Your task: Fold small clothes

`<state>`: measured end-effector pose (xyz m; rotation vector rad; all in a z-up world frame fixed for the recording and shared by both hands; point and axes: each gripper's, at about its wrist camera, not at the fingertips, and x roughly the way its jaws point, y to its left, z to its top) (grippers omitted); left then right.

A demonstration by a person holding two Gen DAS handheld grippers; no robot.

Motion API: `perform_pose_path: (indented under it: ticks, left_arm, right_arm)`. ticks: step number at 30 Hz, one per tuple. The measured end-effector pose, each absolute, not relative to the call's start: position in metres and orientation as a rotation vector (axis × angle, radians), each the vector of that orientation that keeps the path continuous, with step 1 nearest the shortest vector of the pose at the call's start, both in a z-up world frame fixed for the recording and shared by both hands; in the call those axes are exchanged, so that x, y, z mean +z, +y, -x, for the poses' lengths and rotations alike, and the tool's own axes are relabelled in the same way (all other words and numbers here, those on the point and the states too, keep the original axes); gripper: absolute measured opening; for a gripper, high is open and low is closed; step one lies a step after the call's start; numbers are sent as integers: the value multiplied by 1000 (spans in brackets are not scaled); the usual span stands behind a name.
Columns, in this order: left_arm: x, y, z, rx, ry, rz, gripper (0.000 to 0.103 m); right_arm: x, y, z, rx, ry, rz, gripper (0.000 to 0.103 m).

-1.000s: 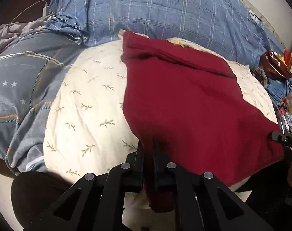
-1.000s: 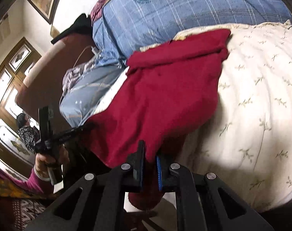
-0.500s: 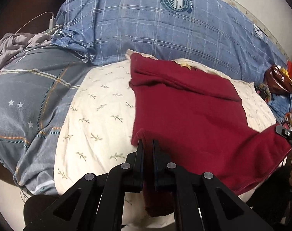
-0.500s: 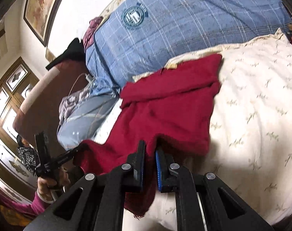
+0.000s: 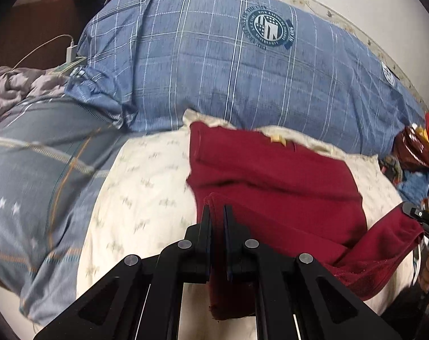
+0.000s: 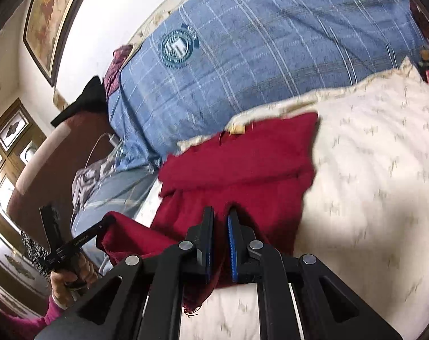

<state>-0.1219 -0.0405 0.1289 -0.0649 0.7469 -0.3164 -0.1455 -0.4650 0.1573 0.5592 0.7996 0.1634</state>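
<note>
Currently, the left gripper (image 5: 217, 212) and right gripper (image 6: 220, 215) are each pinched shut on a near corner of the red cloth (image 5: 273, 181), which lies on the cream pillow (image 5: 146, 187) of the bed. To fold well, both corners should probably travel level to the far edge, released together. No containers appear.

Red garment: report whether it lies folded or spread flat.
Partly folded. The red garment has a doubled band along its far edge, and the left gripper and right gripper hold its near corners raised.
</note>
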Motion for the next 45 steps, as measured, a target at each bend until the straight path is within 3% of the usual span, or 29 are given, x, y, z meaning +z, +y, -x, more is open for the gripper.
perform_pose_path:
  ticks: [7, 15, 23, 24, 26, 28, 29, 33, 38, 45]
  left_arm:
    - [124, -66, 46, -313, 746, 91, 6]
    - [103, -103, -48, -246, 751, 49, 6]
    - [60, -121, -123, -188, 830, 83, 7]
    - [57, -120, -127, -195, 842, 92, 10]
    - [54, -114, -133, -210, 846, 119, 20]
    - [59, -100, -132, -223, 825, 164, 55]
    - [63, -91, -129, -231, 813, 202, 59]
    - [74, -71, -108, -225, 809, 208, 60]
    - [63, -67, -66, -221, 840, 150, 62]
    - [24, -79, -63, -225, 889, 108, 63]
  right_arm:
    - [154, -492, 77, 94, 785, -523, 8]
    - [102, -532, -19, 11, 856, -551, 8]
    - [65, -560, -61, 44, 923, -695, 10]
    - [65, -564, -59, 24, 934, -698, 12]
    - [70, -576, -47, -25, 907, -717, 34]
    - [81, -587, -26, -18, 851, -779, 34]
    - [87, -587, -18, 9, 834, -790, 34]
    - [101, -534, -4, 129, 895, -578, 34]
    - [76, -475, -26, 196, 1017, -426, 34]
    - [58, -483, -103, -24, 982, -449, 37]
